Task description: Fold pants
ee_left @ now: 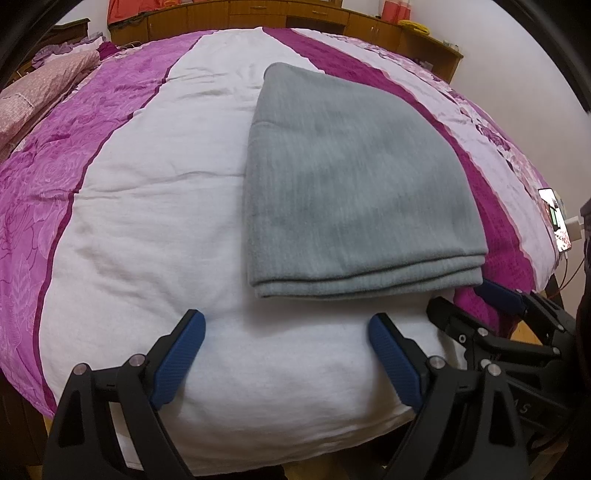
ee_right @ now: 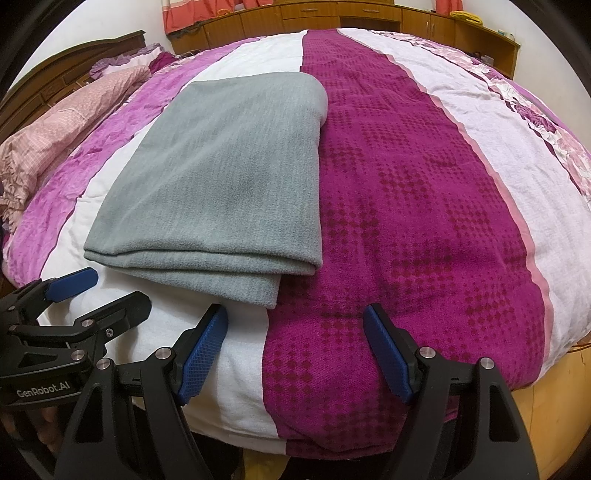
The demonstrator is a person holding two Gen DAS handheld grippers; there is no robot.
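The grey pants (ee_left: 343, 192) lie folded in a flat stack on the bed, layered edges toward me; they also show in the right wrist view (ee_right: 221, 192). My left gripper (ee_left: 286, 334) is open and empty, hovering just short of the pants' near edge, over the white stripe. My right gripper (ee_right: 295, 328) is open and empty, in front of the pants' near right corner, over the white and magenta stripes. The right gripper also shows at the lower right of the left wrist view (ee_left: 498, 314). The left gripper shows at the lower left of the right wrist view (ee_right: 85, 291).
The bed has a striped quilt of pink, white and magenta (ee_right: 406, 184). A pink pillow (ee_right: 62, 122) lies at the far left by the headboard. Wooden cabinets (ee_right: 332, 18) line the far wall. A phone with a charger (ee_left: 557, 218) lies at the bed's right edge.
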